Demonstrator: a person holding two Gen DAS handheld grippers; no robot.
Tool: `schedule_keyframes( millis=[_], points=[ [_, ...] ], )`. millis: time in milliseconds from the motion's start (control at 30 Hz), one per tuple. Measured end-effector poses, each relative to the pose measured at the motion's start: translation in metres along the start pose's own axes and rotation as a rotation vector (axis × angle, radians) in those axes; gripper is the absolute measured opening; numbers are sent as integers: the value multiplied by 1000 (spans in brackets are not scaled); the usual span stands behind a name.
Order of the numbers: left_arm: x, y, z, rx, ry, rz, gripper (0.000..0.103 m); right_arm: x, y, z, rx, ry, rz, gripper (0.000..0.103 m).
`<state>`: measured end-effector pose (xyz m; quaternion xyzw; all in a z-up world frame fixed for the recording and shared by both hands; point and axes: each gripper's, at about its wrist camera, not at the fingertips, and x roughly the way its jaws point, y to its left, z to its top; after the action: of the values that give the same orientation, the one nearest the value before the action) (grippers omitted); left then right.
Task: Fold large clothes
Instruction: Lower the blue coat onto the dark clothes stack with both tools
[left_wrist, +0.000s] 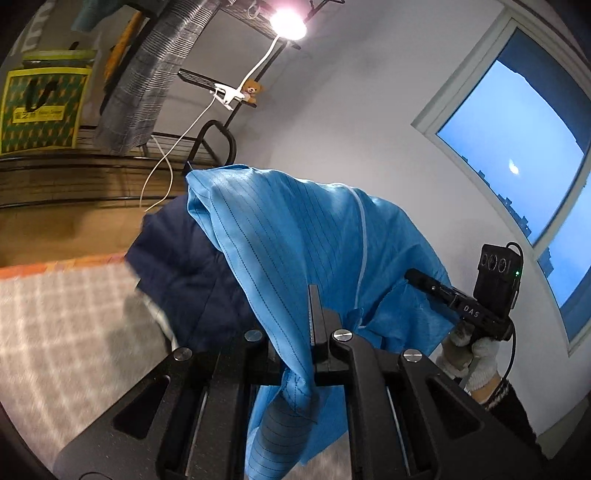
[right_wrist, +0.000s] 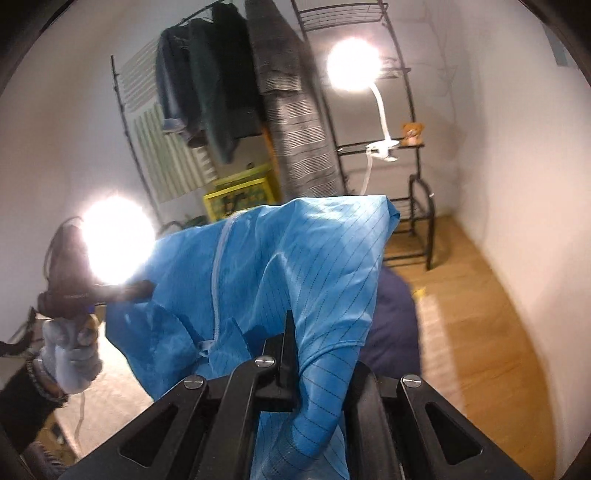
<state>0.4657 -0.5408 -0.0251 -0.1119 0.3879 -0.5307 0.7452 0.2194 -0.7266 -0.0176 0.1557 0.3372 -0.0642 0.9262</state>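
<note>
Both grippers are clamped on the blue garment (left_wrist: 280, 236): left gripper (left_wrist: 314, 332) and right gripper (right_wrist: 288, 354) each pinch an edge. The fabric spans between them, raised above the fingers, draping downward.

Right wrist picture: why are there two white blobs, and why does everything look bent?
Right wrist view: two lamps blow out to white, one on the rack, one by the other gripper; the fisheye lens curves the walls. Left wrist view: one lamp glares and the chequered surface is motion-blurred.

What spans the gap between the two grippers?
The blue garment, clamped by the left gripper and right gripper; both wrist views show it.
</note>
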Motion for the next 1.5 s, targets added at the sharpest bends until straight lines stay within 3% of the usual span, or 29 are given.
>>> schedule_keyframes(
  millis=[200, 333, 367, 400, 467, 500, 567, 700, 767, 900, 1000, 1033, 1133, 1200, 1300, 1500],
  points=[
    [57, 25, 4, -20, 8, 65, 5, 50, -38, 10, 14, 2, -17, 1],
    [81, 57, -4, -49, 42, 177, 6, 86, -59, 1, 34, 59, -19, 3],
    [86, 63, -5, -62, 43, 199, 11, 94, -65, -1, 49, 83, -34, 8],
    [89, 68, -7, -72, 44, 219, 15, 103, -74, -5, 72, 110, -87, 19],
    [93, 75, -12, -103, 26, 249, 29, 116, -83, -13, 68, 153, -187, 23],
    [94, 76, -14, -108, 18, 251, 31, 121, -85, -17, 52, 172, -240, 32],
    [99, 75, -19, -80, 19, 289, 45, 133, -86, -23, 16, 216, -317, 36],
    [107, 75, -26, -53, 40, 341, 46, 142, -87, -29, -1, 255, -398, 38],
    [98, 74, -27, -75, 33, 346, 46, 135, -87, -28, 2, 246, -414, 38],
    [72, 54, -31, -18, 21, 350, 46, 92, -87, -27, 76, 143, -386, 38],
    [56, 43, -37, -6, 19, 340, 46, 55, -85, -40, 166, 67, -263, 39],
    [52, 41, -40, -10, 23, 340, 46, 51, -81, -46, 154, 74, -261, 39],
    [42, 37, -50, -10, 40, 354, 46, 55, -76, -67, 97, 167, -348, 35],
    [36, 36, -57, -11, 62, 376, 46, 57, -88, -81, 141, 218, -420, 35],
    [18, 31, -69, -15, 70, 390, 46, 39, -91, -85, 206, 180, -412, 35],
    [-38, -21, -83, 55, 8, 384, 46, -7, -52, -81, 163, 112, -409, 35]
  ],
)
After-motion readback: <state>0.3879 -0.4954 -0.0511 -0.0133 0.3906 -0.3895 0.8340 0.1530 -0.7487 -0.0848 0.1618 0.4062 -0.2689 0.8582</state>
